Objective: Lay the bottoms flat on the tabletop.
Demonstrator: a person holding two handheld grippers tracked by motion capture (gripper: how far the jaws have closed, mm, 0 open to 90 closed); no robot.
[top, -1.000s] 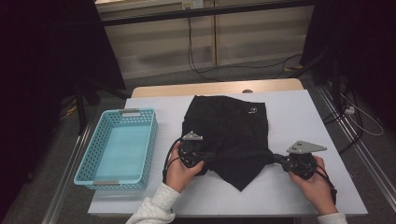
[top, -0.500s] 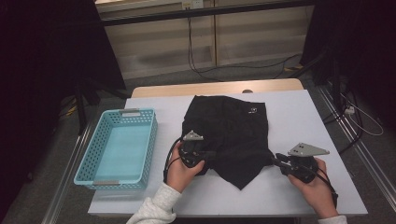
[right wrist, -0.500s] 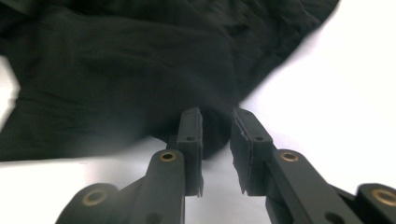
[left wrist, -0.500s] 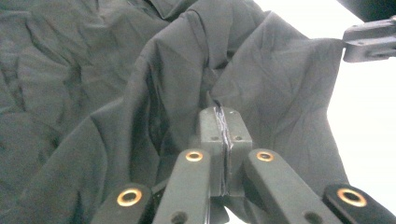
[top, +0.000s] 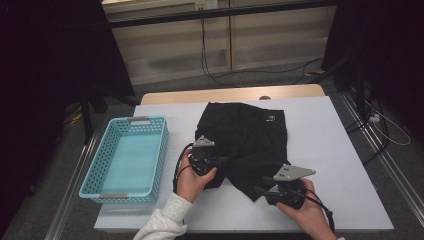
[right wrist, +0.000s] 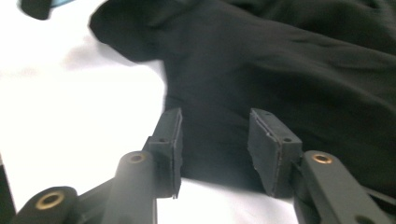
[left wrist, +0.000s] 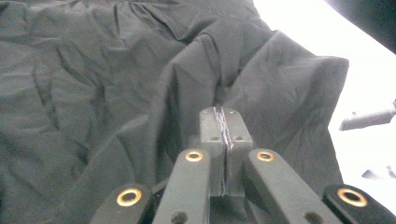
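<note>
The black garment (top: 247, 145) lies crumpled on the white table (top: 330, 150), just right of the blue basket (top: 127, 157); by my reading it is mid-fold, one edge pinned and the other just released. The left gripper (left wrist: 223, 135) is clamped on a fold at the cloth's left edge; the right gripper (right wrist: 214, 140), near the lower right corner, has just been opening, its pads (right wrist: 270, 147) apart above the hem and pressing nothing. The next move likely calls for a fresh right-hand grip.

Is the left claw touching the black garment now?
Touching. In the left gripper view the left claw is closed, and a fold of the black garment is pinched between its pads.
</note>
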